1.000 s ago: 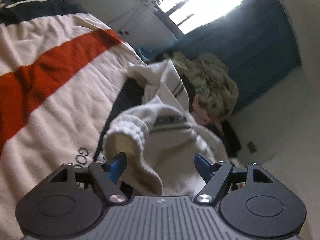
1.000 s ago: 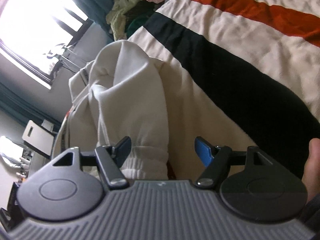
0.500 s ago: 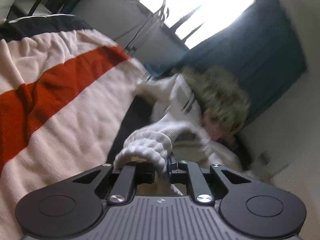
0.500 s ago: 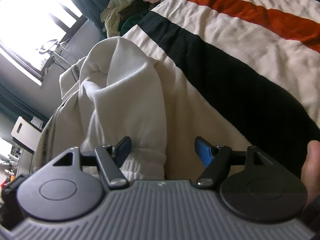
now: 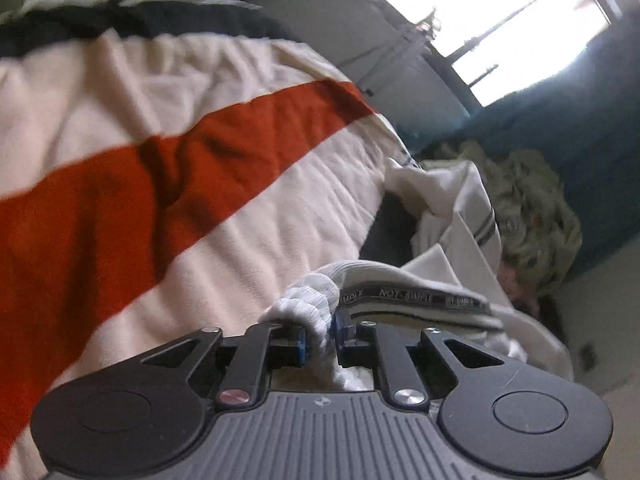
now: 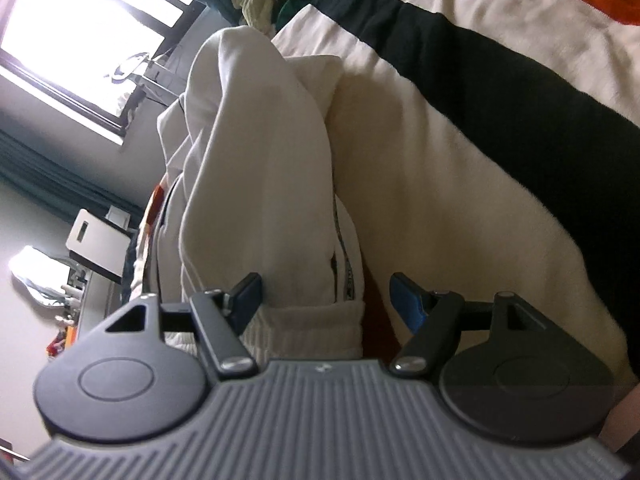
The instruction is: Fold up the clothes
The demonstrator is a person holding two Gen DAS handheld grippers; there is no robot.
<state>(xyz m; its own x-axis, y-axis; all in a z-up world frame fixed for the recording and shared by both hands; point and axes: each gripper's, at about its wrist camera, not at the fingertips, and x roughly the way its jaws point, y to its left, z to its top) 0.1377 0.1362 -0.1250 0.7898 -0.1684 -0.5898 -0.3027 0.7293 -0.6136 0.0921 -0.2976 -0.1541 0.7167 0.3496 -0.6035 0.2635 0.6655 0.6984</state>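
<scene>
A cream white garment with dark lettered stripes [image 5: 448, 236] lies crumpled on a striped blanket. My left gripper [image 5: 319, 336] is shut on its ribbed white cuff [image 5: 308, 300], pinched between the blue pads. In the right wrist view the same garment [image 6: 260, 168] stretches away from me. My right gripper [image 6: 326, 296] is open, with another ribbed cuff [image 6: 308, 332] lying between its spread fingers; the pads stand apart from the cloth.
The blanket [image 5: 180, 184] has cream, orange-red and black bands and covers the bed [image 6: 460, 140]. A heap of pale green clothes [image 5: 532, 208] lies at the far end against a dark teal curtain. A bright window [image 6: 80, 28] is behind.
My left gripper closed on the ribbed cuff and has pulled it along the blanket. My right gripper stayed open and moved closer to the other cuff.
</scene>
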